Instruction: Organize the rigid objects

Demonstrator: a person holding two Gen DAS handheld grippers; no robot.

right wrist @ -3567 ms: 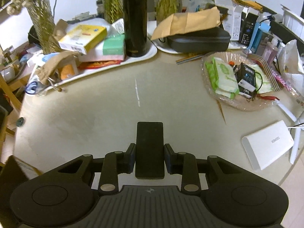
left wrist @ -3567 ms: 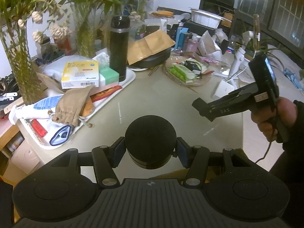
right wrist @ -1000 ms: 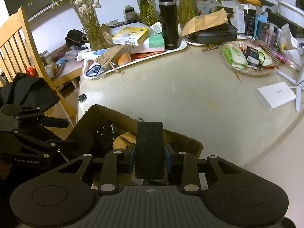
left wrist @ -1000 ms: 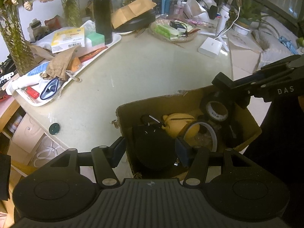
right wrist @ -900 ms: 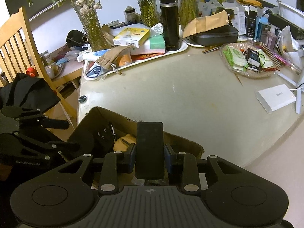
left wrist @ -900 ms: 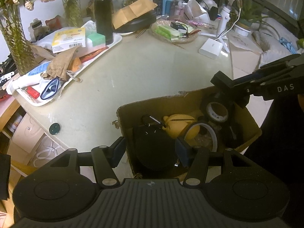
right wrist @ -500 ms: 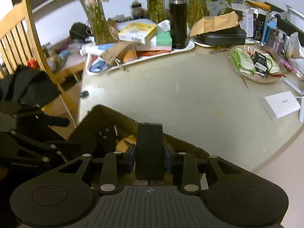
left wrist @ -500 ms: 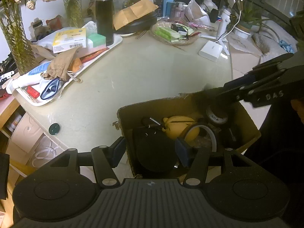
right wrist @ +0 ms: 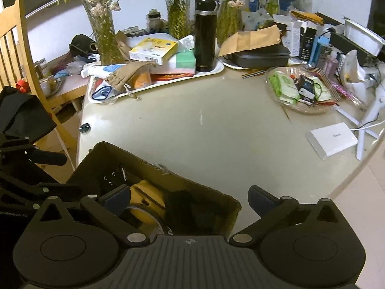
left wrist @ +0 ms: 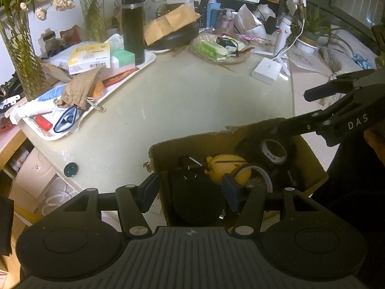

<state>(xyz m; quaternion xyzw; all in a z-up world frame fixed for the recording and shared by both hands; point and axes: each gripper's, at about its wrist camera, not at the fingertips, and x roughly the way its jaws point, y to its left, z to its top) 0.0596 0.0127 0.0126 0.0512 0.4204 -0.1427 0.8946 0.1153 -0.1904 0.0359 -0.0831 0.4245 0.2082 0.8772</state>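
Cardboard box [left wrist: 310,153] at the near table edge — both grippers poised over it, jaws apart, nothing held.

Left gripper [left wrist: 191,189] hangs spread above the round black puck [left wrist: 196,196] lying in the box's left end; it looks stiff and fairly solid with a smooth rim, so I'd take it across its width, squarely. Next along sits the yellow figure [left wrist: 227,167], hard and rounded, likely to slip — best pinched at its narrower part. Then the tape rolls [left wrist: 274,153], light rings, easy to hook by one wall. Right gripper [right wrist: 189,198] is wide open over the box's right end, above a dark object [right wrist: 185,204] I can't make out.
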